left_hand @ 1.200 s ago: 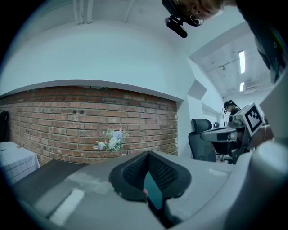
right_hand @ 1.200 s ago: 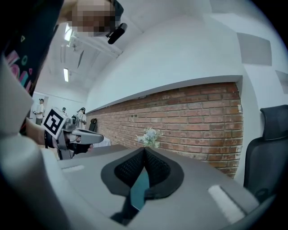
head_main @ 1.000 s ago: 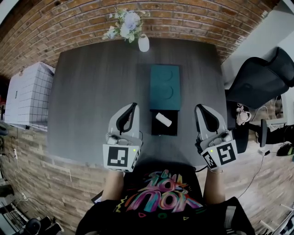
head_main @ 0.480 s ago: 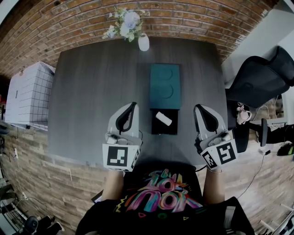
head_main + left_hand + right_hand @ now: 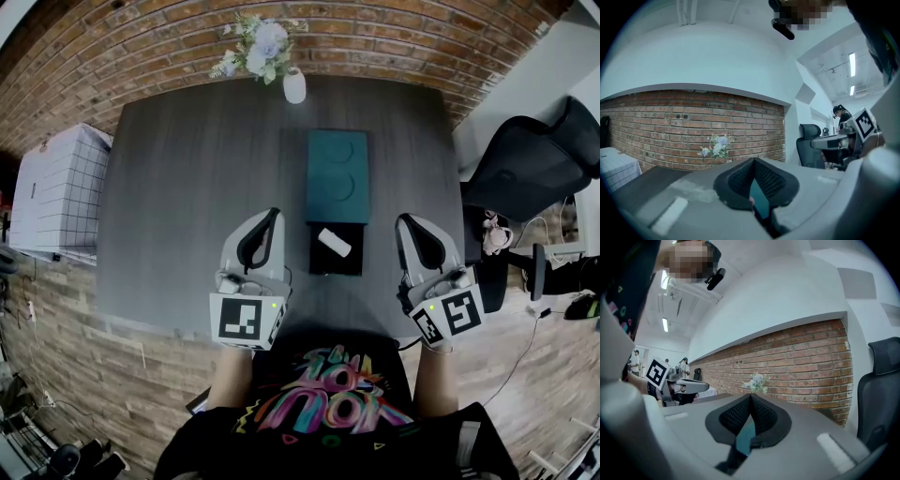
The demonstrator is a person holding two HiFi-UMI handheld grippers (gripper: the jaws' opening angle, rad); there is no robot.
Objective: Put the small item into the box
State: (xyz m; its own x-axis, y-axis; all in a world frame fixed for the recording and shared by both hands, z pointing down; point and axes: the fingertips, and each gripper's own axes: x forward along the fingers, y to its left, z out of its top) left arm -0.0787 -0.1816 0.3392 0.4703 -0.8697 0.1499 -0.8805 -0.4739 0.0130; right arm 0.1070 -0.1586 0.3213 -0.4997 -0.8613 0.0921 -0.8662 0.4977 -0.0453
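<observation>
Nothing is seen to have moved since the earlier frames: both grippers and all things on the table are found in the same places

Head view: a black box (image 5: 336,262) is seen open on the dark table (image 5: 187,187), near the edge closest to the person. The small white item (image 5: 334,243) is already laid inside the box, slanted. A teal lid (image 5: 337,176) lies flat at 12 o'clock from the box, touching it. The left gripper (image 5: 274,215) is held at 9 o'clock from the box and the right gripper (image 5: 403,221) at 3 o'clock, each just beside it and neither touching it. A vase (image 5: 293,87) with flowers stands at the table's far edge, at 12 o'clock from the lid and well apart from it. A black chair (image 5: 534,159) is seen at 3 o'clock, off the table

Left gripper view: the jaws are closed tip to tip and nothing is gripped; only a sliver of the teal lid is seen through the slot beneath the tips. The flowers (image 5: 716,146) are seen at 11 o'clock from the tips, before a brick wall (image 5: 670,126)

Right gripper view: the jaws are likewise pressed together and nothing is held; teal is again seen through the slot. The flowers lie just above the tips, at 12 o'clock, and the left gripper is seen at 9 o'clock
</observation>
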